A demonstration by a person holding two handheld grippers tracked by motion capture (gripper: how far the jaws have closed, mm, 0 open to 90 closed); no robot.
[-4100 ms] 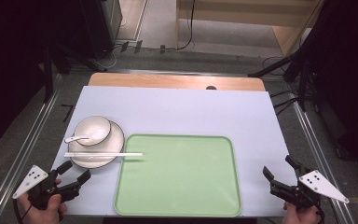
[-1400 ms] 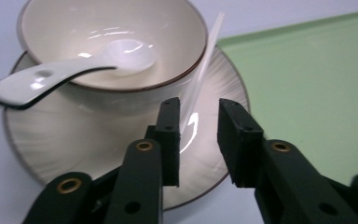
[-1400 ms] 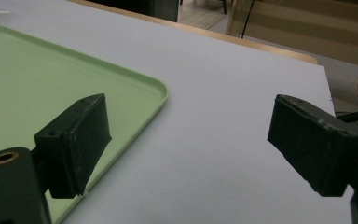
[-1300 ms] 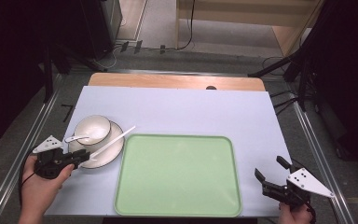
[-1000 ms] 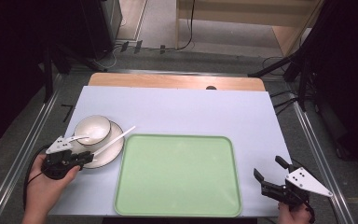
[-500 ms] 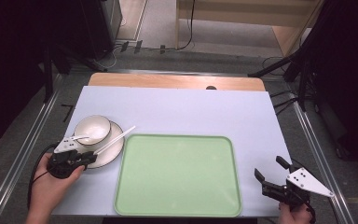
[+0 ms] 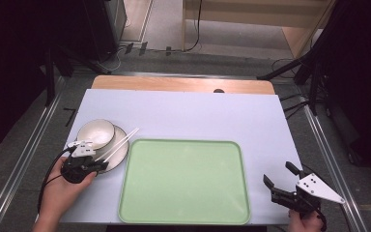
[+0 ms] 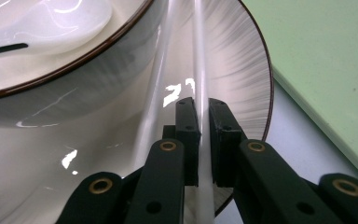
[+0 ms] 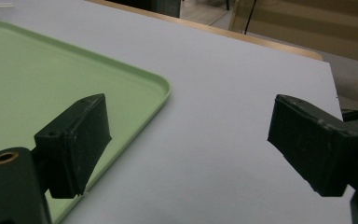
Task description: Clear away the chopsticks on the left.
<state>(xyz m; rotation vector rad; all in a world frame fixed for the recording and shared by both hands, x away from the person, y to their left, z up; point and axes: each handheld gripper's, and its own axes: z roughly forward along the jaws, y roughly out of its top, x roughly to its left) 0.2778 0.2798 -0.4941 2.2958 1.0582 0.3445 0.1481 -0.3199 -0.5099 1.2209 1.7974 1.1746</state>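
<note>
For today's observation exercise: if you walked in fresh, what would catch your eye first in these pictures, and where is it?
The big pale green tray lies at the near middle of the white table. At its left, the left tool is shut on one of the white chopsticks lying across a plate that carries a bowl. Near the front right corner, the right tool is held open, gripping nothing.

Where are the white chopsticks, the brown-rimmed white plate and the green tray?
white chopsticks (image 8: 199, 60), left gripper view, on the shaft of the stick clamped in the jaws
brown-rimmed white plate (image 7: 118, 151), high view, on its bare right rim
green tray (image 7: 186, 186), high view, on its flat middle
</note>
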